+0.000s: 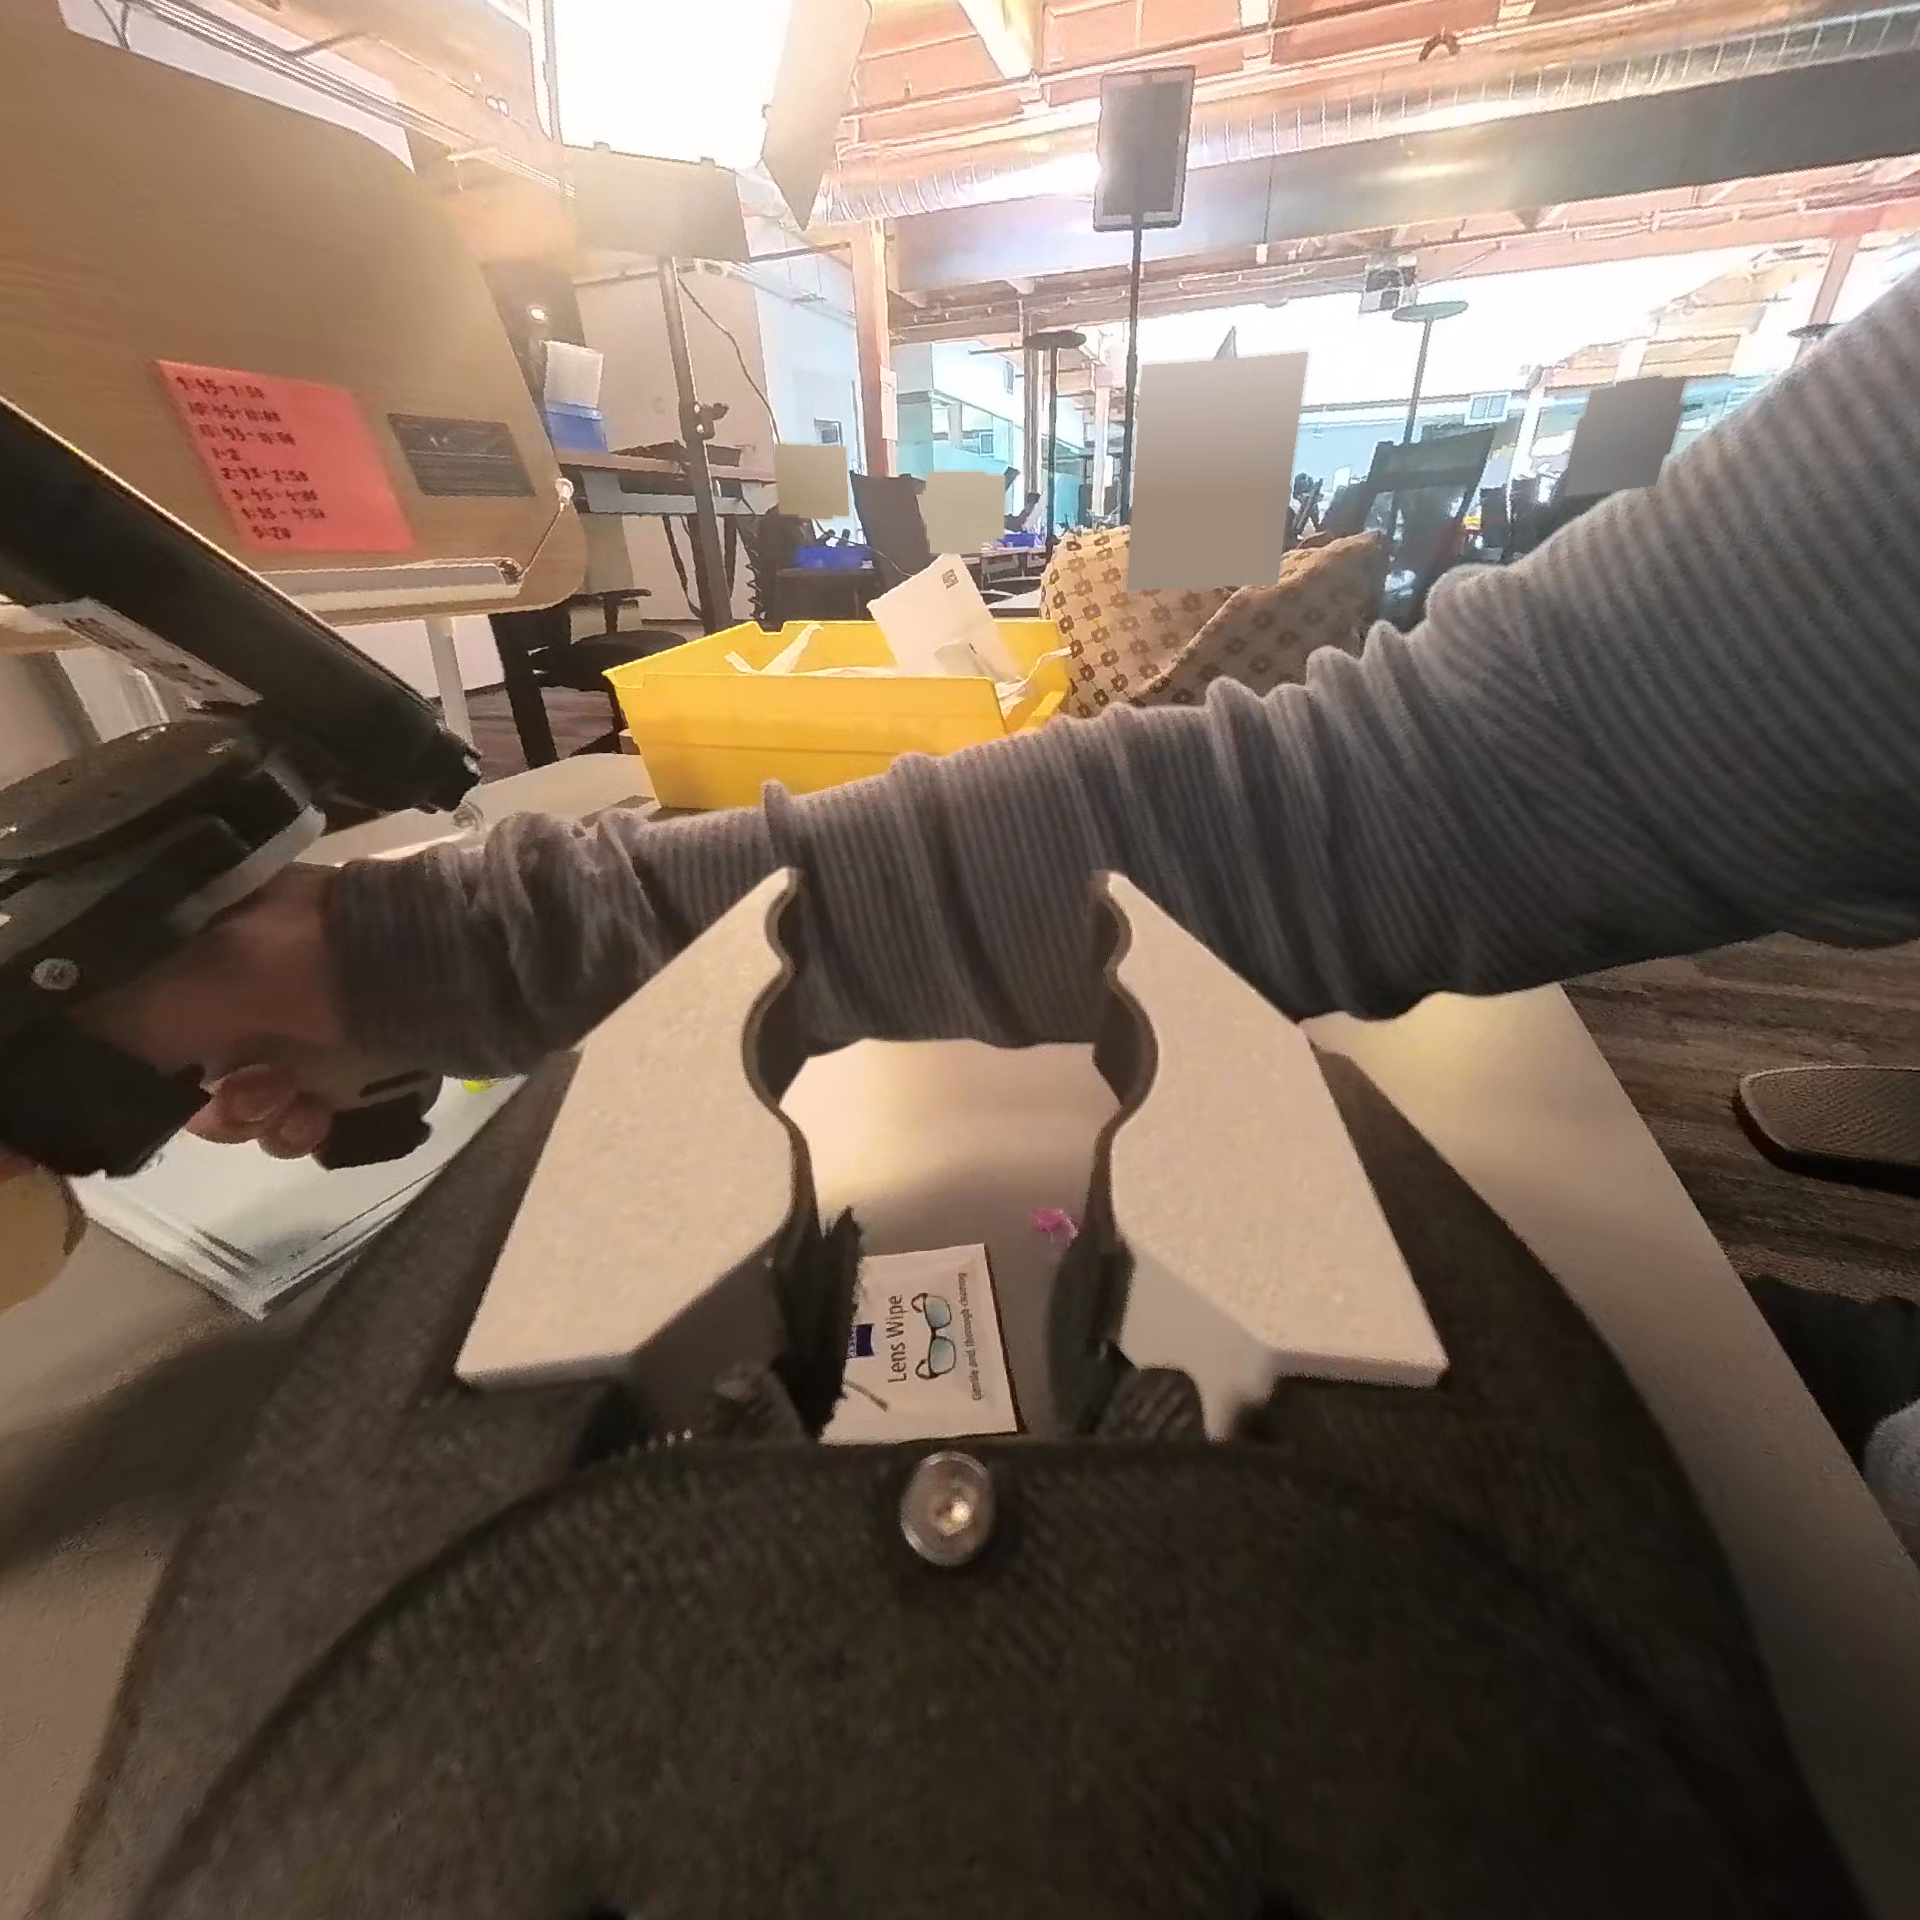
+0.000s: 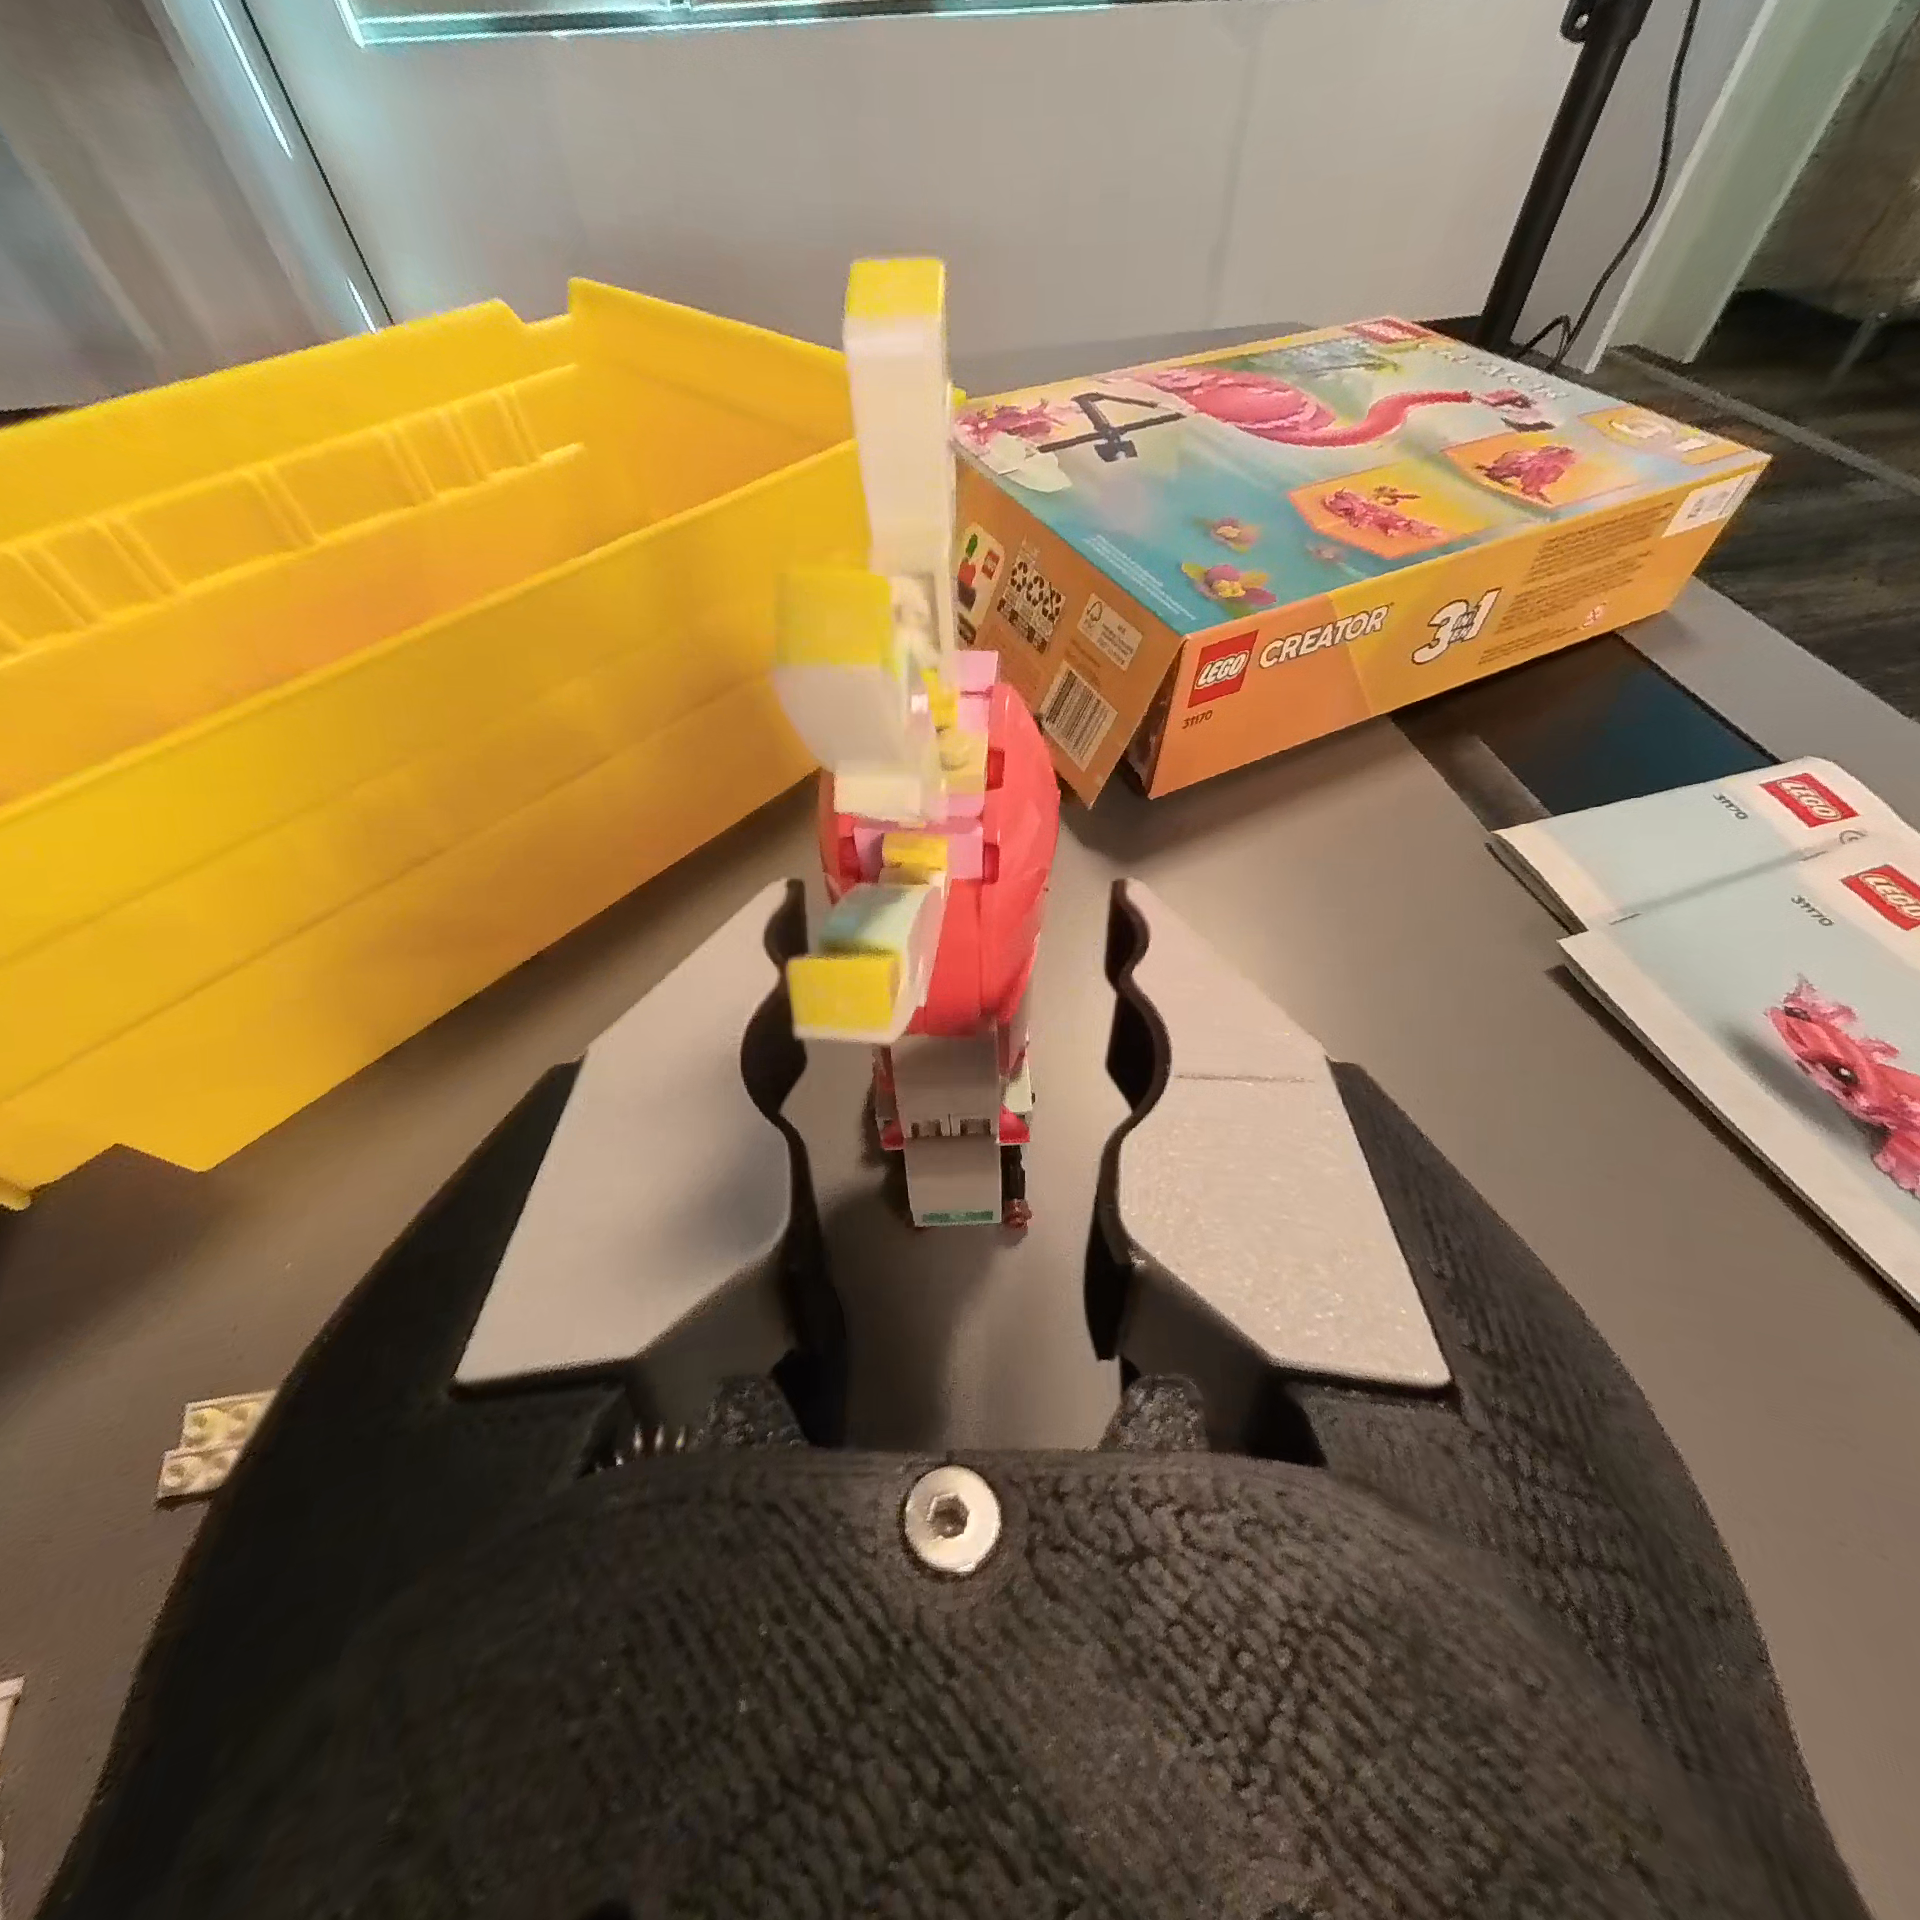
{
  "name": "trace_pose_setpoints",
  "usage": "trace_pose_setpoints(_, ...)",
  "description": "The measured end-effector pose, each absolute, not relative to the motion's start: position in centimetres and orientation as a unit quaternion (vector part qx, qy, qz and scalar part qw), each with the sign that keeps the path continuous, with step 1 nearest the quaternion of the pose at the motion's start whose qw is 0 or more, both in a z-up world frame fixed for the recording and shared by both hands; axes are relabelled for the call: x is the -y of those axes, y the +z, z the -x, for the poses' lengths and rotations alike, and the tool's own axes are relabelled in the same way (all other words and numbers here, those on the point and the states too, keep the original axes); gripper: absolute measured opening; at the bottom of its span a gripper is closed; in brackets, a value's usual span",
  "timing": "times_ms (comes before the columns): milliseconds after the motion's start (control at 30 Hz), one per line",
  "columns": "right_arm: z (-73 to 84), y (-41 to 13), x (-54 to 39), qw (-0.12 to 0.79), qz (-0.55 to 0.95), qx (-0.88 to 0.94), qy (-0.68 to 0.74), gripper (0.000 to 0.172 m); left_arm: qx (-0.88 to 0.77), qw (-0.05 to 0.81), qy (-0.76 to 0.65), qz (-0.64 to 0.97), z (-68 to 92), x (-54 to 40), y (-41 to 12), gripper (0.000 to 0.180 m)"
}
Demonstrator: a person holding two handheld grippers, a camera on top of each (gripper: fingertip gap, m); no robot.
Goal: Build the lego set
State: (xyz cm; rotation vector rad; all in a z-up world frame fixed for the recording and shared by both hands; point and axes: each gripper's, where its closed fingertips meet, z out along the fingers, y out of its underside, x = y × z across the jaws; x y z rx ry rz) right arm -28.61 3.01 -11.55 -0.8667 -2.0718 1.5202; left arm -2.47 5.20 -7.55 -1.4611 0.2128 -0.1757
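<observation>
In the right wrist view my right gripper (image 2: 951, 904) is open around a pink brick model (image 2: 977, 883) with white and yellow pieces (image 2: 899, 468) rising from it. The model stands on the grey table (image 2: 1299, 935) between the fingers, with a gap to each pad. In the left wrist view my left gripper (image 1: 945, 894) is open and empty above the table (image 1: 1455, 1122). A white wipe packet (image 1: 925, 1340) lies flat below it. A grey ribbed sleeve (image 1: 1247, 831) crosses just beyond the fingertips, and its hand (image 1: 270, 1029) grips a black device at the far left.
A yellow bin (image 2: 312, 727) lies left of the model and shows behind the sleeve (image 1: 831, 727). A brick-set box (image 2: 1351, 540) and booklets (image 2: 1714, 935) lie at the right. Small pale plates (image 2: 213, 1444) lie at the left. A wooden stand with a pink note (image 1: 281, 457) is at the upper left.
</observation>
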Motion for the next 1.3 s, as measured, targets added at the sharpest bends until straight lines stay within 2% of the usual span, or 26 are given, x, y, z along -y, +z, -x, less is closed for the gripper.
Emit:
trace_pose_setpoints(233,28.1,-12.1,-2.7,0.19,0.318,0.758,0.537,0.071,-0.101,0.734,-0.079,0.667,2.3,-5.2,-7.6,0.053)
trace_pose_setpoints(333,27.2,-12.7,-3.4,0.181,0.335,0.758,0.53,0.087,-0.1,0.734,-0.079,0.667,2.4,-5.2,-7.6,0.053)
trace_pose_setpoints(400,25.9,-12.2,-4.2,0.196,0.339,0.743,0.543,0.095,-0.1,0.734,-0.082,0.667,2.3,-5.1,-7.6,0.053)
trace_pose_setpoints(467,23.7,-11.4,-5.4,0.241,0.322,0.729,0.554,0.096,-0.1,0.734,-0.084,0.667,2.2,-5.1,-7.6,0.053)
trace_pose_setpoints(600,16.9,-8.7,-8.8,0.396,0.278,0.675,0.557,0.082,-0.114,0.729,-0.091,0.669,1.2,-5.1,-7.8,0.054)
trace_pose_setpoints(700,11.2,-6.9,-14.3,0.544,0.275,0.589,0.531,0.053,-0.135,0.725,-0.08,0.671,0.4,-5.1,-8.0,0.053)
trace_pose_setpoints(800,6.5,-6.5,-19.9,0.627,0.297,0.537,0.48,0.052,-0.093,0.743,-0.133,0.649,-0.5,-5.3,-7.1,0.044)
trace_pose_setpoints(867,3.7,-4.8,-23.8,0.694,0.311,0.486,0.431,0.049,-0.078,0.737,-0.199,0.642,-2.2,-6.0,-6.7,0.043)
trace_pose_setpoints(933,0.8,-3.2,-27.8,0.754,0.328,0.415,0.389,0.046,-0.064,0.728,-0.204,0.651,-3.1,-7.6,-6.6,0.043)
trace_pose_setpoints(1000,-1.2,-2.3,-30.5,0.774,0.35,0.36,0.387,0.046,-0.052,0.719,-0.197,0.664,-3.8,-9.9,-6.3,0.044)
trace_pose_setpoints(1067,-1.5,-2.8,-31.6,0.752,0.372,0.342,0.424,0.047,-0.062,0.65,-0.246,0.716,-5.4,-12.7,-6.8,0.033)
trace_pose_setpoints(1133,-1.5,-2.8,-31.7,0.74,0.365,0.353,0.441,0.046,-0.04,0.589,-0.284,0.756,-5.4,-15.8,-7.2,0.033)
trace_pose_setpoints(1300,-2.3,-2.7,-32.7,0.749,0.331,0.379,0.431,0.044,-0.085,0.515,-0.04,0.852,1.3,-24.7,-11.8,0.036)
